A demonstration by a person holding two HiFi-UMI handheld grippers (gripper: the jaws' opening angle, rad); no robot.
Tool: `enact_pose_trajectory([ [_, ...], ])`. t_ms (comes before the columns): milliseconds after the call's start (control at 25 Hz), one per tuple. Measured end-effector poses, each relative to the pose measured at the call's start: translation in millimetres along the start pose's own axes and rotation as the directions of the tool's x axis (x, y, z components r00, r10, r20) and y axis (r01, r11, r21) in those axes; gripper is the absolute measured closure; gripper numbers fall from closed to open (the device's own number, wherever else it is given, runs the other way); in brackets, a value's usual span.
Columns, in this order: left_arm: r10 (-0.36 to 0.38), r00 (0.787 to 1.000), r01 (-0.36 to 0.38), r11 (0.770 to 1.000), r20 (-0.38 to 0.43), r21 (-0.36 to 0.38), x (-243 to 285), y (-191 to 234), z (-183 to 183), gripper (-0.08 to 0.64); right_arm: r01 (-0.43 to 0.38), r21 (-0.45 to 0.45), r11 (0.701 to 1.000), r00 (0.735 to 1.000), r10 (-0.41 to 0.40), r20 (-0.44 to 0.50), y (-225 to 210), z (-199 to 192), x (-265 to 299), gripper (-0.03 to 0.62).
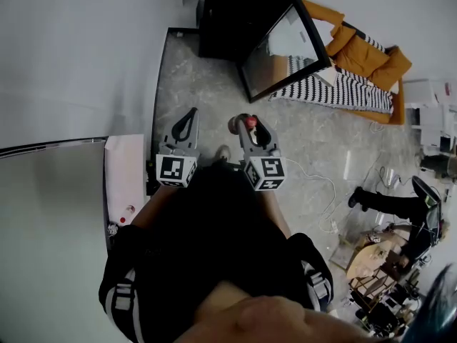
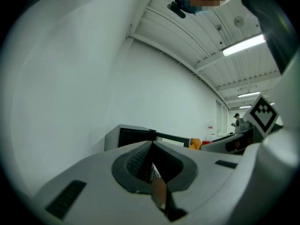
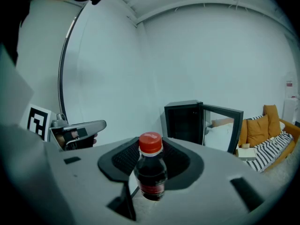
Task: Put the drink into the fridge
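A small dark drink bottle (image 3: 151, 172) with a red cap stands upright between the jaws of my right gripper (image 3: 150, 140), which is shut on its body. In the head view its red cap (image 1: 250, 122) shows at the tip of the right gripper (image 1: 251, 125). My left gripper (image 1: 191, 114) is beside it on the left, shut and empty, its tips meeting (image 2: 151, 144). Ahead on the floor stands the black fridge (image 3: 183, 120), its glass door (image 3: 224, 125) swung open to the right. It also shows as the black fridge (image 1: 239, 16) at the top, and in the left gripper view as the fridge (image 2: 133, 136).
An orange sofa (image 1: 364, 52) with a striped blanket (image 1: 335, 88) stands right of the fridge. White cables (image 1: 321, 184) trail over the grey floor. A white wall runs along the left, with a white cabinet top (image 1: 125, 170) near my left arm. A person (image 1: 389, 204) and cluttered furniture sit at the right.
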State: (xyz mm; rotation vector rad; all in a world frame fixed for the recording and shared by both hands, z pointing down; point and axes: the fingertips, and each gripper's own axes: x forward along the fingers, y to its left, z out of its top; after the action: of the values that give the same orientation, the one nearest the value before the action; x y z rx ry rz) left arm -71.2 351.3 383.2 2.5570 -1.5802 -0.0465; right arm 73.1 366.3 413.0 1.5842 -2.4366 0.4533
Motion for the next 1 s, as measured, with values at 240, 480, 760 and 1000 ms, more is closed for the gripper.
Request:
enact_pose_trajectory([
  [240,-0.012,1.000,0.012,1.000,-0.004,-0.007,-15.3,18.1,2.2,0.555,0.029,0.013,1.000,1.000,-0.029,-0.001,18.0,-4.3,1.6,0.451],
  [480,-0.030,1.000,0.030,1.000,0.000,-0.010,-26.6,35.9,-2.4,0.555,0.052,0.022,0.998,0.998,-0.053,0.016,35.1,-8.4,8.0,0.451],
  [760,-0.046,0.999,0.046,0.999,0.001,-0.016,-27.8,39.6,-7.6,0.555,0.036,0.022,0.999,0.999,-0.037,0.013,46.7,-10.5,16.2,0.451],
  [1000,-0.037,0.999,0.037,0.999,0.001,-0.017,-14.7,43.1,-8.1,0.555,0.020,0.016,1.000,1.000,-0.020,0.017,38.5,-4.8,32.7,0.451],
])
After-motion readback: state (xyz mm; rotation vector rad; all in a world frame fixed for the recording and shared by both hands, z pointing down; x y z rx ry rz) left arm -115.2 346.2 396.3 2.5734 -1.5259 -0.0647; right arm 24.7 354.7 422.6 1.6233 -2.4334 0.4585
